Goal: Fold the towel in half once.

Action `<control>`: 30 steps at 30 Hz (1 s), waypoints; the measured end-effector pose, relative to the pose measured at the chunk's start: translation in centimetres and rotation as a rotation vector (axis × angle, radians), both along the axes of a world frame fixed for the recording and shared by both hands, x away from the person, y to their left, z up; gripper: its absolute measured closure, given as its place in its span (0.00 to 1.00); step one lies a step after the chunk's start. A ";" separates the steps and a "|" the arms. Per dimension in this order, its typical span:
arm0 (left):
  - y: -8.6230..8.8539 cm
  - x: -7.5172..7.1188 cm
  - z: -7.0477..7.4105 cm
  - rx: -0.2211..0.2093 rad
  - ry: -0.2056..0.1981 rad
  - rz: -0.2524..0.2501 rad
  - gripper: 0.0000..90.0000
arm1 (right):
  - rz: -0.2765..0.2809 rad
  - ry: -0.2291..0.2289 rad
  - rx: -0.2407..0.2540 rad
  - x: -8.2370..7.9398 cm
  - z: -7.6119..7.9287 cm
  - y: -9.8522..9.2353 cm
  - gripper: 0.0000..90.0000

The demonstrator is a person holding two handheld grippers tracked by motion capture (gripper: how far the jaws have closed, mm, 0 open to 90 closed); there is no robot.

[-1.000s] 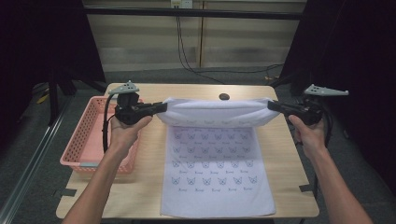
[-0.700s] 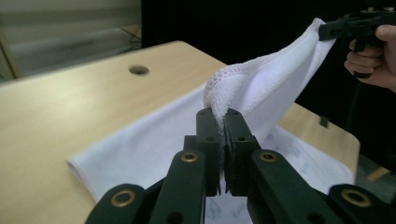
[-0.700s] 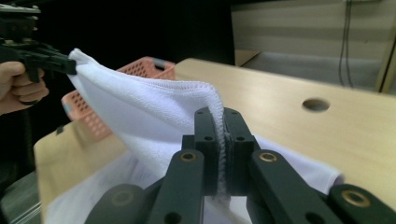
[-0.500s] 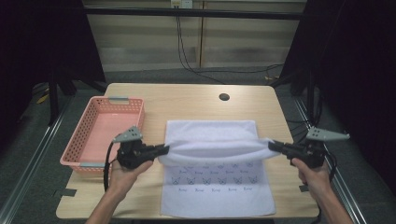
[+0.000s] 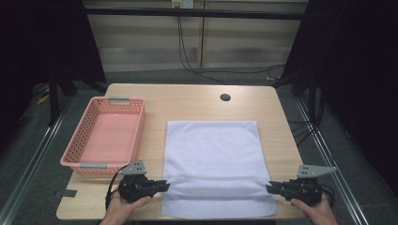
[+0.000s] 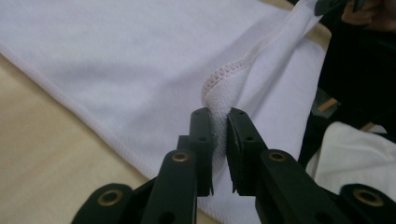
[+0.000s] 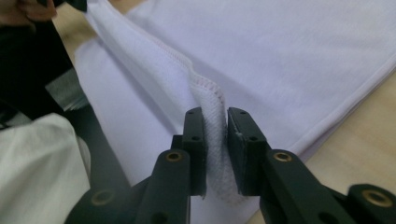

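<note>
A white towel [image 5: 213, 159] lies folded on the wooden table [image 5: 187, 101], plain side up, with a low ridge across its near part. My left gripper [image 5: 165, 185] sits at the towel's near left corner and my right gripper [image 5: 268, 188] at its near right corner, both low over the table. In the left gripper view the stitched towel edge [image 6: 219, 100] stands between the jaws of the left gripper [image 6: 220, 116]. The right gripper [image 7: 215, 114] has the hem [image 7: 215, 130] between its pads. Both pairs of jaws have just been opening, with fabric still touching the pads.
A pink plastic basket [image 5: 75, 145] stands empty at the left of the table. A dark round hole [image 5: 225, 97] sits near the table's far edge. Cables hang behind the table. The person's hands hold the grippers at the near edge.
Both grippers carried the towel's far edge toward the person and down to the table. The towel is now folded over, and its butterfly print is covered.
</note>
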State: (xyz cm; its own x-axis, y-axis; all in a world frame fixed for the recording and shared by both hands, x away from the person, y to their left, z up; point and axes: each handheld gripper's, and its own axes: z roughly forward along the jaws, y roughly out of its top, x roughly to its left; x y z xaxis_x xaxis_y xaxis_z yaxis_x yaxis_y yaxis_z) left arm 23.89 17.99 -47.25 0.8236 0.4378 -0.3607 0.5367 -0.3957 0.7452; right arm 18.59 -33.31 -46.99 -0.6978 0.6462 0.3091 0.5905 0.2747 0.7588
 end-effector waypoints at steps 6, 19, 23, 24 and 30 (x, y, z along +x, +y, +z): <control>0.4 -1.1 0.3 -0.005 -0.002 -0.060 0.84 | 0.060 0.010 -0.028 -1.2 0.0 0.5 0.74; -2.1 5.3 -0.1 -0.018 0.002 0.032 0.75 | -0.040 -0.029 -0.006 -0.7 0.6 -1.0 0.65; -3.5 8.1 -1.3 0.033 0.003 0.079 0.74 | -0.071 -0.022 -0.090 2.8 -0.3 0.0 0.63; -3.8 8.7 -1.6 0.042 0.024 0.073 0.74 | -0.078 -0.024 -0.095 3.7 -0.4 0.2 0.62; -4.9 10.9 -2.1 0.099 -0.009 0.112 0.71 | -0.134 -0.014 -0.162 8.8 -1.5 1.6 0.56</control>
State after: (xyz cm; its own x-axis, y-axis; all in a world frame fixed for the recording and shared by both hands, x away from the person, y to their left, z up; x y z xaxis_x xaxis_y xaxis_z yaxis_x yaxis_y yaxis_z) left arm 34.75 13.12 -49.33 0.7706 0.5600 -0.3042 0.5751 -0.4054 0.7106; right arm 27.41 -31.73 -48.48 -0.6058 0.7739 0.1849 0.6199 0.3135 0.7193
